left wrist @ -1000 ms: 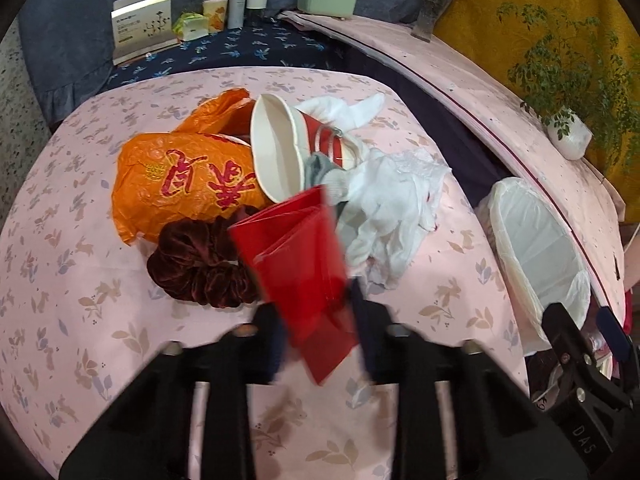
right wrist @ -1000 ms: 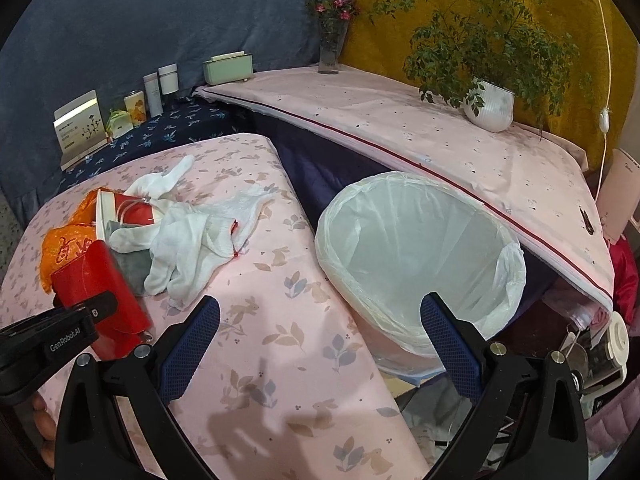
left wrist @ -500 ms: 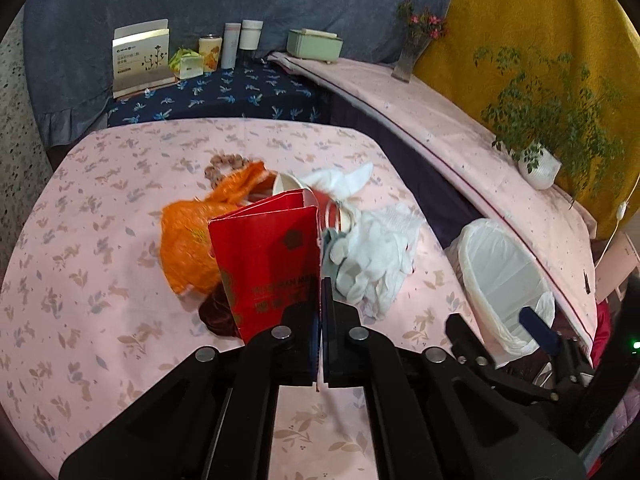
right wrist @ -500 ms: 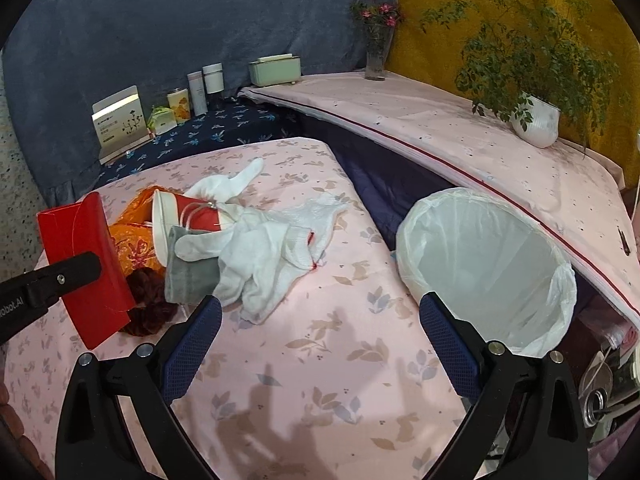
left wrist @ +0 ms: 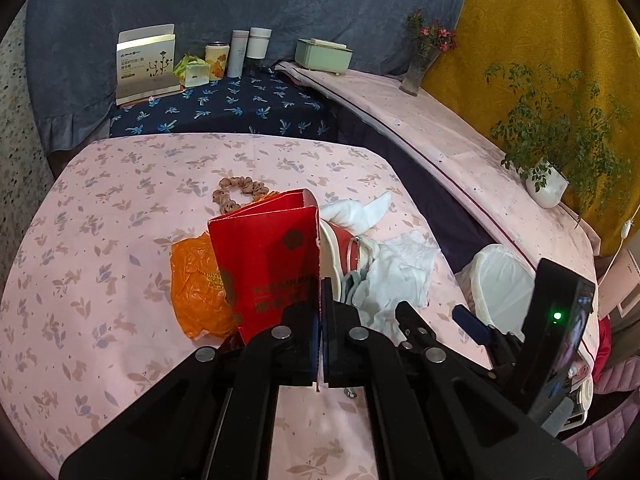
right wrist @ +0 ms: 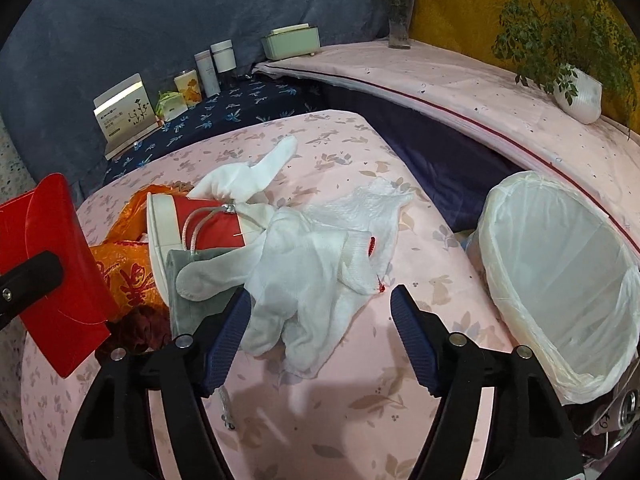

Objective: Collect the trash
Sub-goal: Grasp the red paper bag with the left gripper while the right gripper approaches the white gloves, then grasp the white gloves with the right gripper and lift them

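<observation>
My left gripper [left wrist: 320,292] is shut on a red paper envelope [left wrist: 268,256] and holds it upright above the pink floral table; the envelope also shows at the left of the right wrist view [right wrist: 52,272]. Under it lie an orange plastic bag [left wrist: 192,284], a red and white paper cup [right wrist: 188,228] on its side, white gloves [right wrist: 312,272], a grey pouch [right wrist: 188,292] and a dark red scrunchie [right wrist: 140,328]. My right gripper [right wrist: 320,316] is open, its jaws on either side of the white gloves, low over the table. A white-lined trash bin [right wrist: 568,280] stands right of the table.
A beaded bracelet [left wrist: 240,190] lies behind the pile. A shelf at the back holds a card box [left wrist: 146,64], bottles [left wrist: 248,52] and a green box [left wrist: 322,52]. A potted plant [right wrist: 576,92] and flower vase [right wrist: 398,20] stand on the pink ledge at right.
My left gripper closed on the red envelope and lifted it up off the pile. My right gripper moved left from the bin and down toward the white gloves, its jaws narrower but still open.
</observation>
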The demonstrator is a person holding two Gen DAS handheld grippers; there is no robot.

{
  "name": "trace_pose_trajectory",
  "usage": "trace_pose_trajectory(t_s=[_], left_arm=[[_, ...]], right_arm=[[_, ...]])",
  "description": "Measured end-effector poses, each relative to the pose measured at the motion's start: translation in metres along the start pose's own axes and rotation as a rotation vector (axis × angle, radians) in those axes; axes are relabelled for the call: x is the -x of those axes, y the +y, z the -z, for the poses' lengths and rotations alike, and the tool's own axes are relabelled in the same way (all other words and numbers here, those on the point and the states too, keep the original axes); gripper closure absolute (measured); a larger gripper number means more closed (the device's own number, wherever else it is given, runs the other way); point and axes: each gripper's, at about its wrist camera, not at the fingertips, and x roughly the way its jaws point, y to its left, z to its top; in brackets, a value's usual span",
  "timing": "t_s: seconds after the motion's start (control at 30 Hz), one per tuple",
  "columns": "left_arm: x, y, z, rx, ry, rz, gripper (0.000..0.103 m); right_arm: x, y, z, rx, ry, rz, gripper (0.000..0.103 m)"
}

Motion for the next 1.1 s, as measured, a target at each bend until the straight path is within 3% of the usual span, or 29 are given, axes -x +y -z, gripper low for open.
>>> trace_pose_trajectory(t_s=[0.07, 0.17, 0.23, 0.33, 0.7, 1.1], left_arm=[[-0.004, 0.001, -0.001, -0.001, 0.002, 0.001, 0.103], [-0.009, 0.001, -0.003, -0.001, 0.006, 0.005, 0.103], [-0.011, 0.0, -0.005, -0.005, 0.008, 0.007, 0.103], [-0.011, -0.002, -0.008, -0.012, 0.003, 0.007, 0.103], [0.007, -0.025, -0.027, -0.041, -0.049, 0.031, 0.103], [0.019, -0.104, -0.051, -0.138, -0.07, 0.153, 0.103]], right_arm=[[-0.007, 0.001, -0.002, -0.002, 0.007, -0.008, 0.038], [-0.018, 0.006, -0.003, 0.013, 0.022, -0.019, 0.051], [-0.024, 0.01, -0.004, 0.024, 0.034, -0.033, 0.075], [-0.023, 0.013, -0.006, 0.032, 0.038, -0.054, 0.096], [0.046, -0.009, -0.044, 0.023, -0.126, -0.075, 0.097], [0.116, -0.075, -0.076, -0.035, -0.29, -0.002, 0.097]])
